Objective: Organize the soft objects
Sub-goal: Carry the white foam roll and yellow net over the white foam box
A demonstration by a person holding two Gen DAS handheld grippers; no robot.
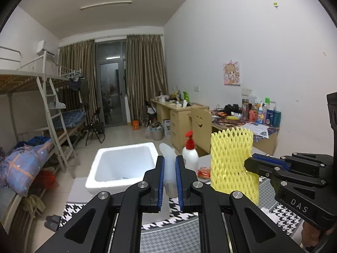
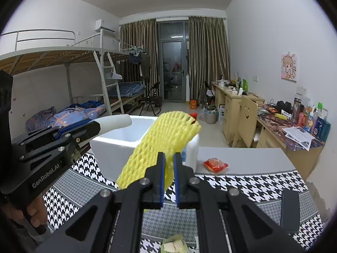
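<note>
Left wrist view, left to right. Bunk beds [image 1: 38, 109] are standing along the left wall. A white foam box [image 1: 123, 164], open at the top, is sitting at the far left edge of the table [image 1: 168, 232], which is wearing a black-and-white houndstooth cloth. The left gripper [image 1: 170, 181] is pinching a white foam tube [image 1: 168, 168] between its blue pads; the tube is poking up and forward past the fingertips, above the table. Just right of it a white bottle with a red pump [image 1: 190, 154] is standing on the table, and a red packet [image 1: 203, 172] is lying beside the bottle's base. Further right the right gripper [image 1: 250, 165] is coming in from the right edge, clamping a yellow foam net sleeve [image 1: 231, 162] by its side; the sleeve is hanging upright in the air, clear of the table.

Right wrist view, left to right. The left gripper [image 2: 92, 129] is holding the tube [image 2: 114, 123] out over the box [image 2: 118, 141]. The right gripper [image 2: 169, 164] is pressed together on the sleeve [image 2: 160, 145], which is leaning up and away from the jaws, in front of the bottle [image 2: 192, 151]. The packet [image 2: 215, 164] is lying on the table's grey far part [image 2: 248, 158]. A cluttered desk [image 2: 294, 130] is standing along the right wall.
</note>
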